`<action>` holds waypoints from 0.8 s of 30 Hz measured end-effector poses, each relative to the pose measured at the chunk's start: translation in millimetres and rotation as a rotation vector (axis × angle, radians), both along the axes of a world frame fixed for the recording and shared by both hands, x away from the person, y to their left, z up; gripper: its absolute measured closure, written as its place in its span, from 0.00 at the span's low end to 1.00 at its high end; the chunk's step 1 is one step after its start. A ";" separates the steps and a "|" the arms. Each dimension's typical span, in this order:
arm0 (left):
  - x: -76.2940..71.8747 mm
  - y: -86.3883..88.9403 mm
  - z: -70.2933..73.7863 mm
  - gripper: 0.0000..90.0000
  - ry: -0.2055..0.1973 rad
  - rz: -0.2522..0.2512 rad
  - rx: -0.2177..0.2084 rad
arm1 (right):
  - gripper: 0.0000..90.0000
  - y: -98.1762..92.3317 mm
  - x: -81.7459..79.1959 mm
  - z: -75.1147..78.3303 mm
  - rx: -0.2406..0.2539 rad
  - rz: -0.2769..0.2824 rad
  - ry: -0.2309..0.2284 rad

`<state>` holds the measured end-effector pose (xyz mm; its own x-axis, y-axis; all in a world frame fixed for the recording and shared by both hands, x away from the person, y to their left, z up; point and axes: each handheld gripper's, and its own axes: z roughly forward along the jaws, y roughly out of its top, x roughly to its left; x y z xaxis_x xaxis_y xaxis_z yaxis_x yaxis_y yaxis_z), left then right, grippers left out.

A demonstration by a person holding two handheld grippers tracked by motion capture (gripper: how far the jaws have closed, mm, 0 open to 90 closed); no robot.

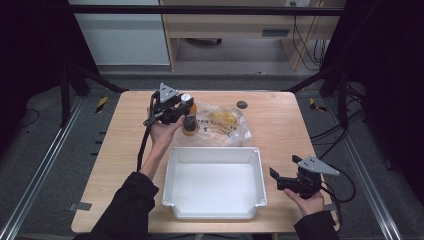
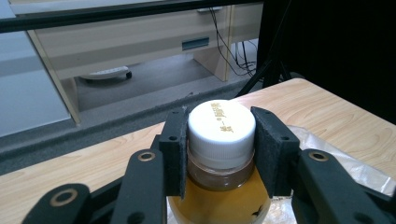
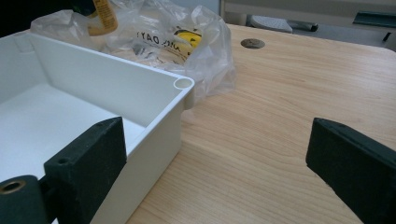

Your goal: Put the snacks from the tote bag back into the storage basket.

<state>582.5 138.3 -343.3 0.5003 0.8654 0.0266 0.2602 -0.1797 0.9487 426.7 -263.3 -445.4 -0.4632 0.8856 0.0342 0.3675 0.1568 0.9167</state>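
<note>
Gripping bottle (image 2: pixel 221 154) cap (gold lettering up close), left gripper (image 1: pixel 176 111) jaws clamped

White-capped amber bottle (image 2: pixel 220 154), upright, probably lifted.

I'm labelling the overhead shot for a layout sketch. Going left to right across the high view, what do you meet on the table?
Left gripper clamped on the bottle → clear plastic bag → right gripper with jaws apart. The white bin spans the middle below the bag, so I leave it out of the order.
</note>
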 end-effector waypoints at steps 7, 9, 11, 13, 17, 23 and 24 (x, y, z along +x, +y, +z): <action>-6.2 3.1 9.4 0.66 -0.020 0.001 -0.010 | 0.06 -0.5 -0.6 1.1 -0.002 -0.004 -0.006; -7.7 4.1 11.9 0.66 -0.023 -0.001 -0.009 | 0.06 -0.1 -0.5 0.9 -0.004 -0.001 -0.004; -9.7 5.1 14.6 0.66 -0.029 -0.003 -0.011 | 0.06 0.2 -0.3 0.8 -0.007 0.001 -0.003; -11.9 6.4 17.5 0.66 -0.035 -0.006 -0.018 | 0.06 0.1 -0.4 0.8 -0.007 0.000 -0.004; -15.2 8.6 23.1 0.66 -0.048 -0.013 -0.029 | 0.06 0.3 -0.4 0.8 -0.007 0.000 -0.004; -19.0 9.0 29.2 0.66 -0.057 -0.013 -0.025 | 0.06 0.1 -0.3 1.0 -0.008 0.000 -0.005; -19.9 9.6 30.0 0.66 -0.057 -0.014 -0.024 | 0.06 0.1 -0.5 1.1 -0.007 -0.001 -0.005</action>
<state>562.6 147.9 -313.3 0.5110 0.8589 0.0347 0.2028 -0.1597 0.9661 426.2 -263.3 -444.4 -0.4621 0.8864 0.0262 0.3635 0.1624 0.9173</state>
